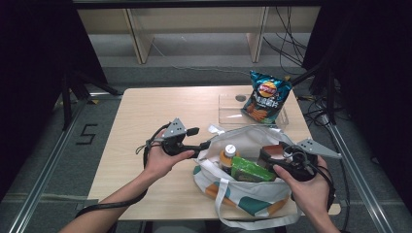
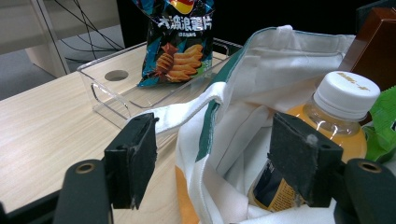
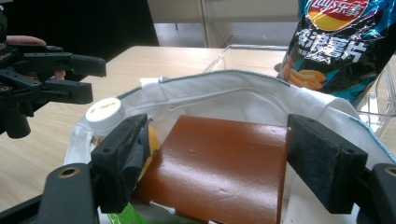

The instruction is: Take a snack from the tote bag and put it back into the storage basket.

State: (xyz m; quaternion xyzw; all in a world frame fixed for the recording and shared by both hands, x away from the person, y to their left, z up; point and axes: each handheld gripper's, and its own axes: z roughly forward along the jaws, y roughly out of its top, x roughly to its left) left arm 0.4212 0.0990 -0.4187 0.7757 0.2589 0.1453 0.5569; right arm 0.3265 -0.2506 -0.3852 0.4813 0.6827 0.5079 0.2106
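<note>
A white tote bag point(image 1: 243, 194) with teal and orange patches sits open at the table's near right. Inside stand an orange juice bottle point(image 1: 228, 154) with a white cap, a green packet point(image 1: 250, 171) and a brown box point(image 3: 219, 163). My left gripper point(image 2: 215, 158) is open at the bag's left side; the rim point(image 2: 210, 98) lies between its jaws without being pinched, and the bottle point(image 2: 336, 116) shows just behind the right pad. My right gripper point(image 3: 215, 158) is open over the bag's right side, the brown box between its pads with a gap at the left pad.
A blue chips bag point(image 1: 266, 97) stands in a clear plastic tray point(image 1: 228, 114) at the table's far right. The wooden table point(image 1: 155, 111) has bare surface on its left half. Dark stands and cables flank both sides; the bag's handle point(image 1: 252, 224) hangs over the near edge.
</note>
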